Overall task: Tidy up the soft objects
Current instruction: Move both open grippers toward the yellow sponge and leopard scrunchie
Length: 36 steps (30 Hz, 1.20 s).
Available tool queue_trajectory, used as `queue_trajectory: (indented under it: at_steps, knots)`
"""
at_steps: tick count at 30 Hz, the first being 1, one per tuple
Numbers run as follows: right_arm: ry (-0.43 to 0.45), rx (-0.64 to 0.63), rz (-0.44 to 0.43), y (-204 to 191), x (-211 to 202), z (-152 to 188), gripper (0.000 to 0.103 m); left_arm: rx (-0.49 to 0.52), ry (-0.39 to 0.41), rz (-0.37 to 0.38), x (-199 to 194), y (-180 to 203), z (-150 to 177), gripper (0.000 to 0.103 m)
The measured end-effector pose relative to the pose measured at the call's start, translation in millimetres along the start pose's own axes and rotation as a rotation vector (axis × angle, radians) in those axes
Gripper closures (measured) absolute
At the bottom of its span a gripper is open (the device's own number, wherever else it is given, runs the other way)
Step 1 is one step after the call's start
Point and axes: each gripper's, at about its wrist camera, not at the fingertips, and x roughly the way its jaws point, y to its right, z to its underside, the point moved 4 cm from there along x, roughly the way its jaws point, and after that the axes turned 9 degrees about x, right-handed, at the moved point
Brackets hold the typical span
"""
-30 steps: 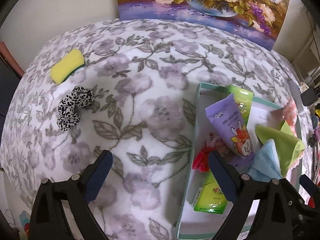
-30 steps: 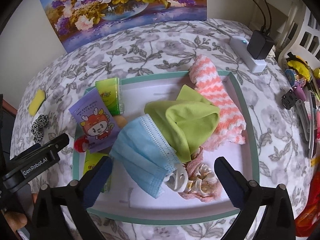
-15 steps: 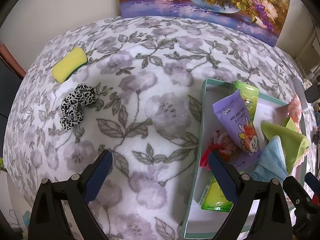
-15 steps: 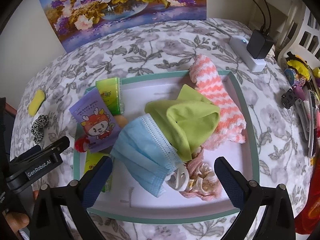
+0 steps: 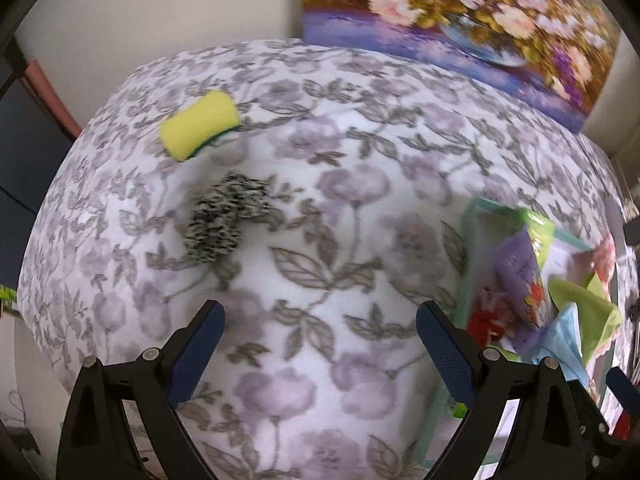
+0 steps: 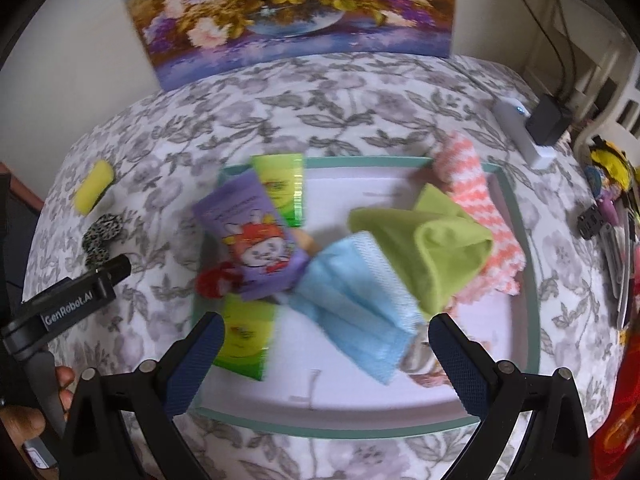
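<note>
1. The left gripper hangs over the floral bench, jaws spread wide and holding nothing, pointed toward the black-and-white scrunchie; the yellow sponge lies just beyond it, both well apart from the tray.
2. To do the pickup well, the jaws likely need to drop straight over the scrunchie's bunched middle and close on fabric, not on the bench cloth beneath.
3. The right gripper hovers over the tray, jaws wide open and empty.
4. The tray already holds a blue face mask, green cloth, pink-and-white towel, purple packet and green packets.
5. Little free floor remains inside; a bare strip near the tray's front edge looks the safest landing spot.
6. A power strip and clutter sit off to the right, clear of the reach.
</note>
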Motion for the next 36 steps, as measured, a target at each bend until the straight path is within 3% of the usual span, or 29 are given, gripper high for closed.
queue_trajectory:
  at_steps: [20,36]
  knots:
    - [-0.021,-0.115,-0.087,-107,7,15,0.0,-0.153,0.011,-0.074,-6,-102,7,0.006]
    - [-0.04,-0.19,-0.105,-154,29,20,0.0,-0.205,0.004,-0.059,6,-144,10,0.006]
